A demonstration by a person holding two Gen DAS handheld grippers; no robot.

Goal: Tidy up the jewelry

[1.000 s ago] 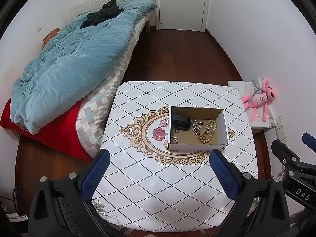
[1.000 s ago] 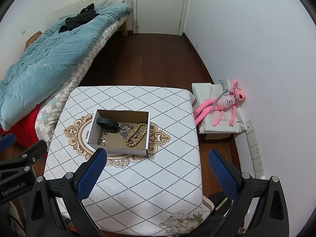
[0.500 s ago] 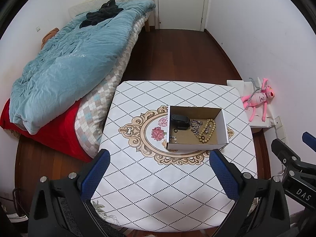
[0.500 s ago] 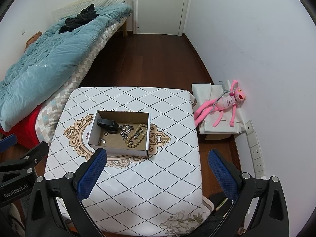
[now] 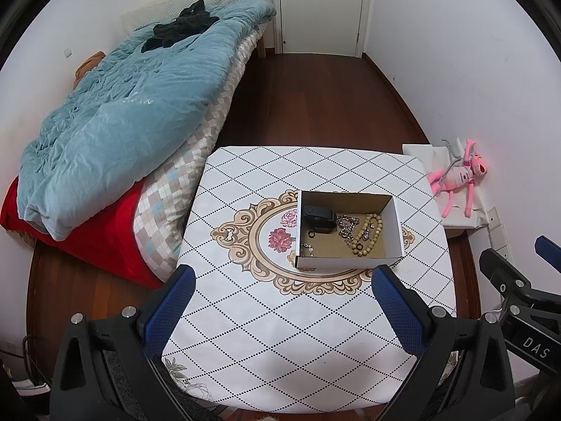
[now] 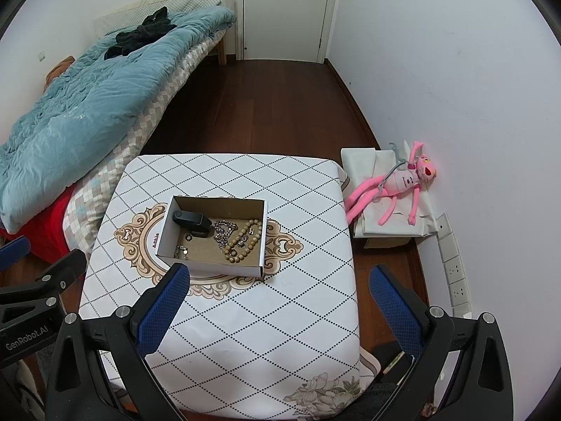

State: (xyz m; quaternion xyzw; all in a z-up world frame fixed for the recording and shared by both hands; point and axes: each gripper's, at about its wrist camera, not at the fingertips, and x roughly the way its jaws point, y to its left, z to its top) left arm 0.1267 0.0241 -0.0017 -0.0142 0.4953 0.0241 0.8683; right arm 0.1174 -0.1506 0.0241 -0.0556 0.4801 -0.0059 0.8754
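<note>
An open white cardboard box (image 5: 398, 222) (image 6: 164, 231) sits near the middle of the table. It holds a black band (image 5: 317, 214) (image 6: 191, 219), a silver chain (image 5: 347, 226) (image 6: 223, 229), a wooden bead bracelet (image 5: 366, 235) (image 6: 245, 242) and small rings. My left gripper (image 5: 280, 310) is open and empty above the table's near side. My right gripper (image 6: 277, 307) is open and empty, also well short of the box.
The table (image 5: 280, 333) (image 6: 245, 333) has a white diamond-pattern cloth. A bed with a blue quilt (image 5: 115, 112) lies left. A pink plush toy (image 6: 399, 182) lies on a white box at the right wall. A door (image 5: 320, 7) stands at the back.
Both grippers have drawn back slightly from the table; the box looks a little farther away. Nothing was taken or released.
</note>
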